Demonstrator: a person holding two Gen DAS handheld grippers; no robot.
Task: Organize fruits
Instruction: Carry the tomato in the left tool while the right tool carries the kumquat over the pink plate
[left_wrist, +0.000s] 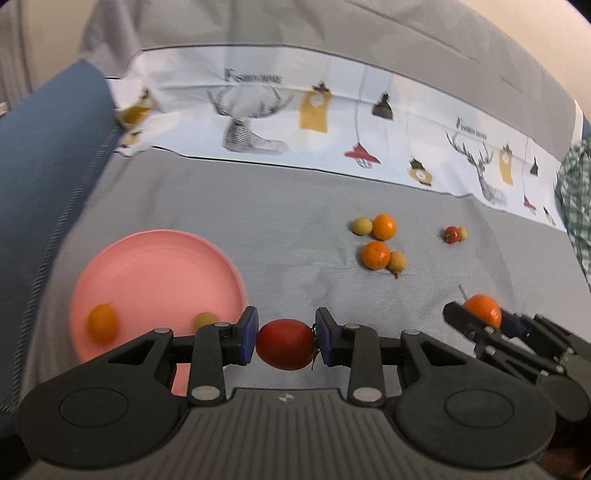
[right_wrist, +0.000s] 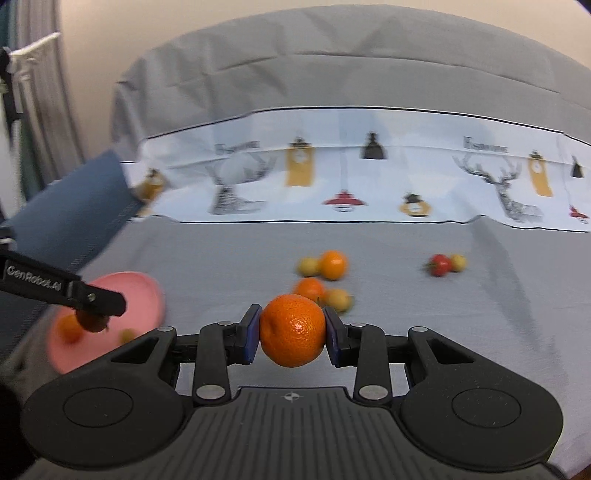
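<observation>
Both tongs were loaded: my left gripper (left_wrist: 285, 341) was clamped on a red tomato (left_wrist: 285, 344) held crosswise between its blue pads, and my right gripper (right_wrist: 291, 335) was closed around a mandarin (right_wrist: 293, 335), gripped at its widest part. From the left wrist view the tomato hung just beside the near right rim of the pink plate (left_wrist: 155, 258), not yet over it; the mandarin sat further right, well apart from the plate. On the plate already lay a small orange fruit (left_wrist: 102, 323) and a small yellowish fruit (left_wrist: 204, 320). Further out on the grey cloth (left_wrist: 258, 229), two more mandarins (left_wrist: 384, 226) with two pale yellow fruits (left_wrist: 361, 225) made one cluster, and a small red fruit (left_wrist: 451, 234) with another yellow one lay beyond. I judged the step to be carrying both fruits to the plate. To do it well, I thought the tomato should go first, brought over bare pink surface away from the two fruits there, lowered until nearly resting, then released gently so it would not roll. The mandarin could follow once my left tong cleared the way.
</observation>
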